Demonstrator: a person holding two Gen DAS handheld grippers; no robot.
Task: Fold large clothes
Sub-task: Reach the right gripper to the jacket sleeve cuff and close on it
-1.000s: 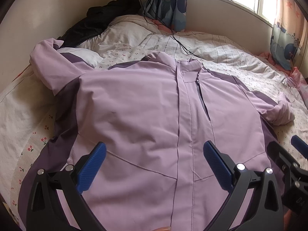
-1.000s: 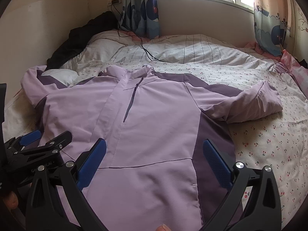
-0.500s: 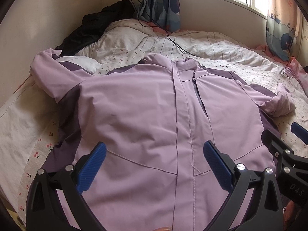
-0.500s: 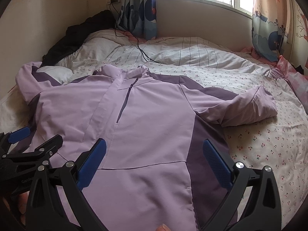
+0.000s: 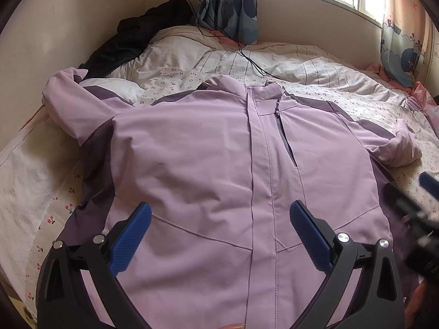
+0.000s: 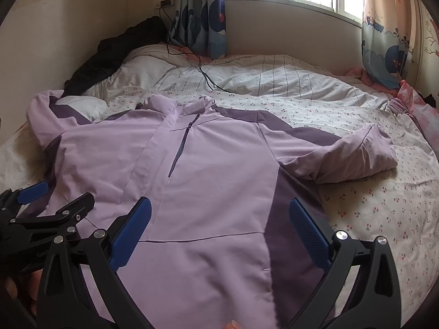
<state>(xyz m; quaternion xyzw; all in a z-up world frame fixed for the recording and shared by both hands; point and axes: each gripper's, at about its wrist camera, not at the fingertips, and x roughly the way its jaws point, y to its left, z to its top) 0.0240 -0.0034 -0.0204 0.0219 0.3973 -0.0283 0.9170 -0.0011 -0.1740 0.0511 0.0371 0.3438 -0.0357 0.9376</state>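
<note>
Both my left claw (image 5: 219, 235) and right claw (image 6: 219, 233) hang released above the lilac jacket (image 5: 208, 164), grasping nothing. Its slick shell may slide on the bed (image 6: 370, 205). A grab at one layer could drag the front askew.

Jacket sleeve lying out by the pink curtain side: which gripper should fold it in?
Right, probably. That sleeve lies on the right gripper's side of the jacket; the left gripper hangs open near the other sleeve.

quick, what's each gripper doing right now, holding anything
Left gripper: open, tongs spread above the purple jacket, holding nothing.
Right gripper: open, also over the jacket, holding nothing.
</note>
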